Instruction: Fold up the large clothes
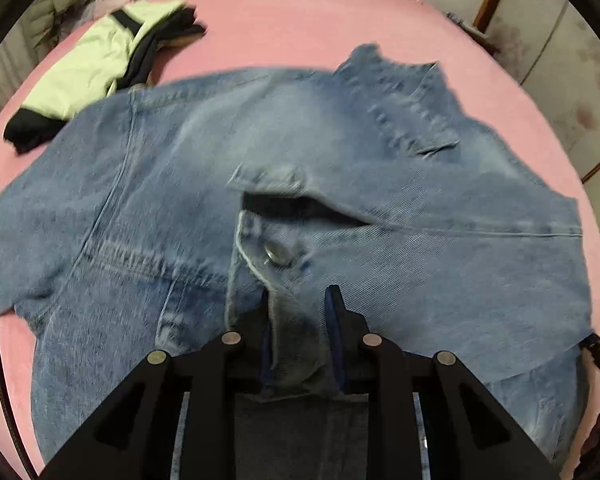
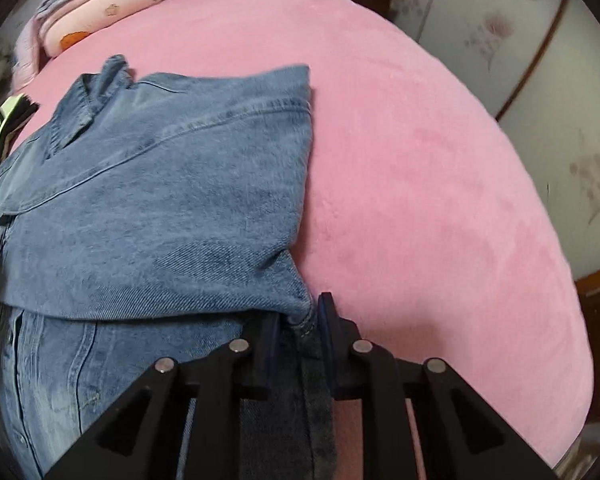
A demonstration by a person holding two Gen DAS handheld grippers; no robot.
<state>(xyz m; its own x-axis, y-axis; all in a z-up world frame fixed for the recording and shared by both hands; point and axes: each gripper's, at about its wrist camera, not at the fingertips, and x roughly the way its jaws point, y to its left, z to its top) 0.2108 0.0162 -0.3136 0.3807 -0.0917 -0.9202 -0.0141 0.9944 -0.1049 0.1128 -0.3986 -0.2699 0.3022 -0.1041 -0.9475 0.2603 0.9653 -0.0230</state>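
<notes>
The jacket (image 1: 300,184), faded blue denim with stitched seams, a metal button (image 1: 278,254) and a flapped pocket, lies spread on the bed (image 1: 300,20), its collar toward the pillows (image 2: 100,12). The left gripper (image 1: 300,300) has its jaws closed narrowly on the buttoned front edge. The right gripper (image 2: 300,312) pinches a denim corner at the jacket's right edge. A soft pink sheet stretches bare to the right. A lime-and-black garment (image 1: 96,68) lies just beyond the left shoulder.
</notes>
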